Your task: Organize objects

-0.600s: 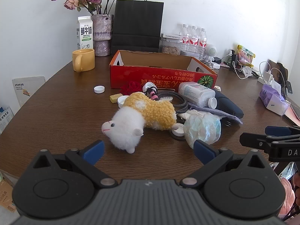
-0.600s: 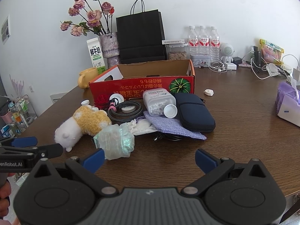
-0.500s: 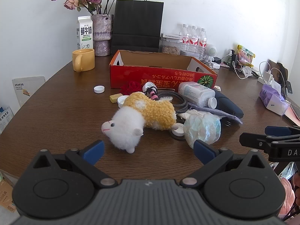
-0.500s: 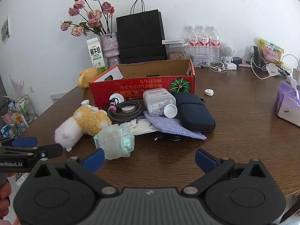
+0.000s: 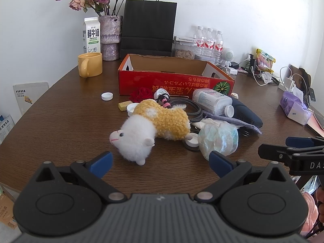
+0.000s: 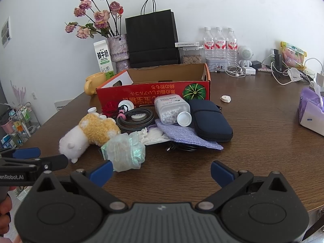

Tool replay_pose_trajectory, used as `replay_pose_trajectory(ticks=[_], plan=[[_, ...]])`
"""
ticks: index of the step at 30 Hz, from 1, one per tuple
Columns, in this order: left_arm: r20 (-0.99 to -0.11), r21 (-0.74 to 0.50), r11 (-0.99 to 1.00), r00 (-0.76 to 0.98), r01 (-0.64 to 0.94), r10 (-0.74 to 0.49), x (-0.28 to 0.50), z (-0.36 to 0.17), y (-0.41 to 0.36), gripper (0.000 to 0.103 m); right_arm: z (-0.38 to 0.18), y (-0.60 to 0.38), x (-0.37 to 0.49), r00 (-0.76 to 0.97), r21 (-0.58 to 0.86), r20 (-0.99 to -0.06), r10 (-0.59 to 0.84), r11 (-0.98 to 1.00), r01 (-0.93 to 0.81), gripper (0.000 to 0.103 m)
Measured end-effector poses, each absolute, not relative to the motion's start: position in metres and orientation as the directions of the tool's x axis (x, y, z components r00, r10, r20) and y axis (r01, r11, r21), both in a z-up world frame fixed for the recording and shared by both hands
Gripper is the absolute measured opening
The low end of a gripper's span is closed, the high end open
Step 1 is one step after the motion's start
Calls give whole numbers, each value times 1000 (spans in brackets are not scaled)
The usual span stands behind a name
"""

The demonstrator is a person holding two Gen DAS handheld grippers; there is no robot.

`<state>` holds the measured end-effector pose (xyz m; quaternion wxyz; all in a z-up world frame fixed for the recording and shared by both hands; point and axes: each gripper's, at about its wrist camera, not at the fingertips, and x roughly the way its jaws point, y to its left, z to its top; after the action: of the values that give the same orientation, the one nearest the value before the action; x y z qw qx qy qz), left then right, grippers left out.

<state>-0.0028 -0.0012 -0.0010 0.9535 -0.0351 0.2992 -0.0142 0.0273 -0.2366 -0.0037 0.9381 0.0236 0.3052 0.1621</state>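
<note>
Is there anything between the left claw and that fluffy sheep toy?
Nothing visible. The left gripper is open, and only bare table lies between it and the sheep toy. The crumpled plastic bag sits off to the right, beside the toy.

Cluttered pile (image 5: 182, 119) before red box (image 5: 176, 83)

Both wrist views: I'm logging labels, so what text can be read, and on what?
"鲜牛奶": milk carton.
"enRobot.AI", cut off: left hand-held gripper.
"DAS", cut off: right hand-held gripper.
Upside-down yellow print on red box, bottle labels: too small to read.
</note>
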Motion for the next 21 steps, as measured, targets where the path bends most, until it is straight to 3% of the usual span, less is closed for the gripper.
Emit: replay_pose_trajectory(ticks=[21], plan=[[-569, -77, 997, 821, 6, -49, -3, -1, -1, 103, -4, -236, 27, 761, 143, -565, 319, 946, -290, 103]])
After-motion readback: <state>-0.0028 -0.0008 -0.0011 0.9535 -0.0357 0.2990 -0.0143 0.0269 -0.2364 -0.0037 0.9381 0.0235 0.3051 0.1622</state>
